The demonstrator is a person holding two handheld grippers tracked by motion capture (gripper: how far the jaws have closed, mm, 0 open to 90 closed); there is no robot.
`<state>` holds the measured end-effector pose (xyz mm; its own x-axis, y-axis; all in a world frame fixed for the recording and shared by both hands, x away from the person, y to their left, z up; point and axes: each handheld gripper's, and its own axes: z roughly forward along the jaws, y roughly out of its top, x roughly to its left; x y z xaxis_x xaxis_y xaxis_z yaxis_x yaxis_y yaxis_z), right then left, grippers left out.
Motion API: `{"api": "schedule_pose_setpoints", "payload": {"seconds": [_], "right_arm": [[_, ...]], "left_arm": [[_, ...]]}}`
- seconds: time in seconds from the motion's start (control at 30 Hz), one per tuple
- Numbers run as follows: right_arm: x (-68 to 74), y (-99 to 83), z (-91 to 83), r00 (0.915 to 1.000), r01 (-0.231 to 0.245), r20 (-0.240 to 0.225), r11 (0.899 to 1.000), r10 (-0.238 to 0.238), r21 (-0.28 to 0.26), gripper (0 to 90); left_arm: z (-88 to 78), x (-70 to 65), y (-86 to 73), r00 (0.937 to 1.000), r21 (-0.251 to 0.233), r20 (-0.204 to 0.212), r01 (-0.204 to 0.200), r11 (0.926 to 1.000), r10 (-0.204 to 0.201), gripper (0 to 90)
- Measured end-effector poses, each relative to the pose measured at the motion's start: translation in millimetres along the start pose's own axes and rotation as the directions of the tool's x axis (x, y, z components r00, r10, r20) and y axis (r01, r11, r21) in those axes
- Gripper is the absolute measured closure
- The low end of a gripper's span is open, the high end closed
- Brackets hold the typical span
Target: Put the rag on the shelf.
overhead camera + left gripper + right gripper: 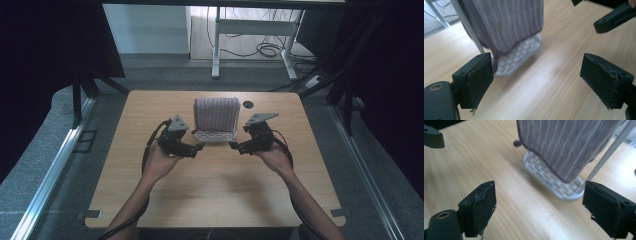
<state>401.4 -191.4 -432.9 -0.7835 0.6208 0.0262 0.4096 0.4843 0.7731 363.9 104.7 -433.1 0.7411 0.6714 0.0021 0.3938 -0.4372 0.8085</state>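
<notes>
My left tool (200, 146) and right tool (233, 145) both stand apart, holding nothing, flanking the striped cloth (216, 113). It hangs upright over a white rack (215, 135) at the table's (215, 195) far middle, its long axis running left to right, broad face toward me.

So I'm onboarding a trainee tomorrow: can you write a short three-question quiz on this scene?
1. True or false: the striped cloth hangs over a white rack.
2. How do the jaws of the left gripper and the right gripper stand?
A) both open, empty
B) both shut on the cloth
3. What surface does the rack stand on?

Key: 1 true; 2 A; 3 the wooden table.
</notes>
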Motion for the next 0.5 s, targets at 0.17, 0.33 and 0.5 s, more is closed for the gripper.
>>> {"api": "schedule_pose_setpoints", "payload": {"seconds": [0.17,0.33,0.5], "right_arm": [[5.2,-20.9,10.3,1.0000,0.007,-0.007,1.000,-0.006,0.029,4.9],[9.3,-39.3,20.9,0.9998,0.006,-0.019,0.999,-0.006,0.039,1.6],[14.9,-56.6,34.3,0.9994,0.016,-0.031,0.998,-0.014,0.069,0.0]], "left_arm": [[7.6,-3.8,-22.8,1.0000,0.025,-0.003,0.005,0.9997,-0.005,11.0],[18.1,-9.0,-50.9,0.9998,0.064,-0.018,0.006,0.9979,-0.005,10.9],[28.5,-15.1,-75.1,0.9998,0.096,-0.015,0.016,0.9952,-0.015,10.6]]}}
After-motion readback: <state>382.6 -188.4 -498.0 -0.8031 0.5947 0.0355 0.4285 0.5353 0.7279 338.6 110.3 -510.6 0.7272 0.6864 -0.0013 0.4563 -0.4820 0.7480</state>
